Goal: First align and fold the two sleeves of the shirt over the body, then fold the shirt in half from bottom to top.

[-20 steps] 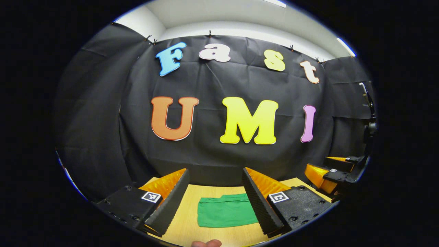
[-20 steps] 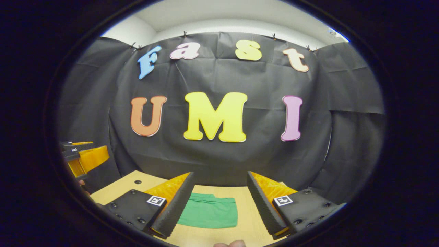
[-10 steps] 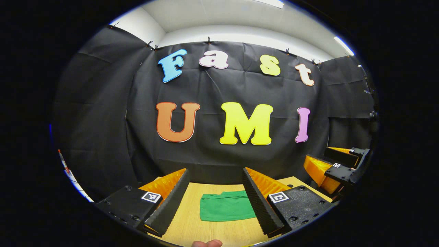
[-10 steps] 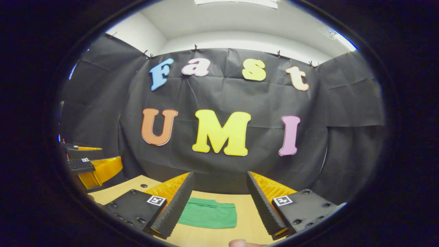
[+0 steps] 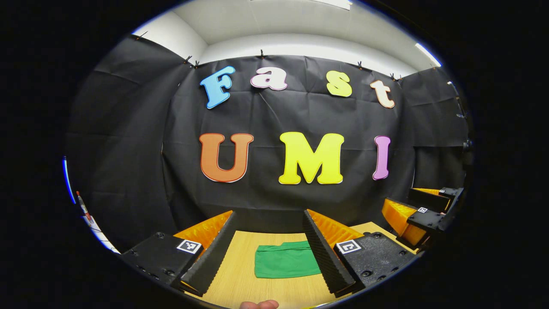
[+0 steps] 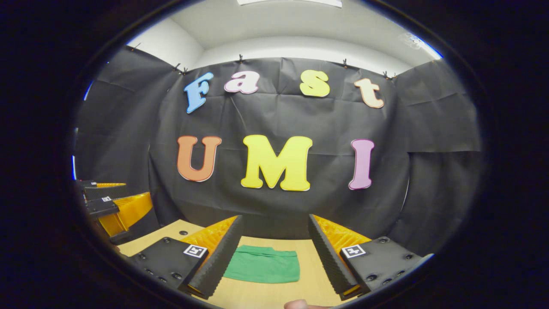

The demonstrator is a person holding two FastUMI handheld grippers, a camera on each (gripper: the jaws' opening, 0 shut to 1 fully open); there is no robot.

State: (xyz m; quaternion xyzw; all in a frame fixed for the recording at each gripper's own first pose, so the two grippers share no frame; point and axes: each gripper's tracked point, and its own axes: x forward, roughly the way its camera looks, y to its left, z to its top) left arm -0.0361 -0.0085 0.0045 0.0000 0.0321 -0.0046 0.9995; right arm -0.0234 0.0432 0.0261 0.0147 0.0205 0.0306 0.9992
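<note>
A green shirt [image 5: 286, 260] lies folded into a small flat rectangle on the wooden table [image 5: 240, 274], partly behind one finger in the left gripper view. In the right gripper view the same green shirt [image 6: 262, 269] lies flat between the fingers, farther off. My left gripper [image 5: 269, 246] is open, held above the table and short of the shirt, with nothing in it. My right gripper [image 6: 274, 249] is open too, also raised and empty. The right gripper [image 5: 422, 214] appears at the right edge of the left gripper view; the left gripper [image 6: 109, 208] appears at the left edge of the right gripper view.
The black cloth wall [image 5: 274, 180] hangs close behind the table's far edge. A fingertip [image 5: 258, 304] of the holding hand shows at the bottom of the left gripper view, and another fingertip [image 6: 296, 304] at the bottom of the right gripper view. The table [image 6: 171, 229] has small holes near its left corner.
Both grippers have pulled back and tilted up a little, so the folded shirt looks smaller and farther away. The shirt itself has not moved. Both stay open.
</note>
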